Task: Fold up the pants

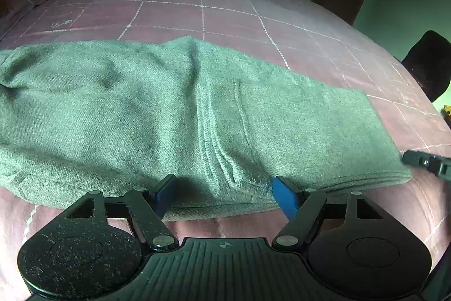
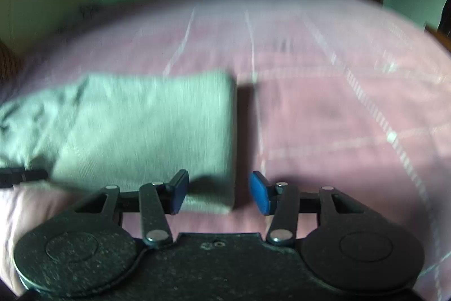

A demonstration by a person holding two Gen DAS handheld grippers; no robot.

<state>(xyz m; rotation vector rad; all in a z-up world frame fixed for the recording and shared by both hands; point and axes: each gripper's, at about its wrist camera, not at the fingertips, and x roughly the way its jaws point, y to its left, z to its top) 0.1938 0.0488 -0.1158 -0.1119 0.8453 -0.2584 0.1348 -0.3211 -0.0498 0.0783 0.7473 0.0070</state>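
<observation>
The left gripper (image 1: 224, 195), a black two-finger tool with blue pads, stands wide apart at the near edge of the grey-green woven pants (image 1: 180, 109). Nothing is pinched between its pads, though the cloth's near hem lies in the gap. The right gripper (image 2: 218, 195), of the same build, stands at a middling width over the near right corner of those pants (image 2: 146, 126); its left pad sits above the cloth, its right pad is off the cloth over the cover, and neither presses on anything.

The pants lie flat on the pink bed cover with white grid lines (image 1: 225, 16), already doubled into a long, layered band. Stacked edges show at the near hem, and the right end looks square and thick. Judging from this, at least one fold is made and both tools have let go. What is probably left is a further fold to shorten the band, or only tidying.

The left end of the pants runs out of both views, so the waistband, the leg ends and the full length cannot be told. The right wrist view is smeared with motion blur, hiding the corner's layers. The dark object right of the pants (image 1: 431, 64) is too cropped to identify
</observation>
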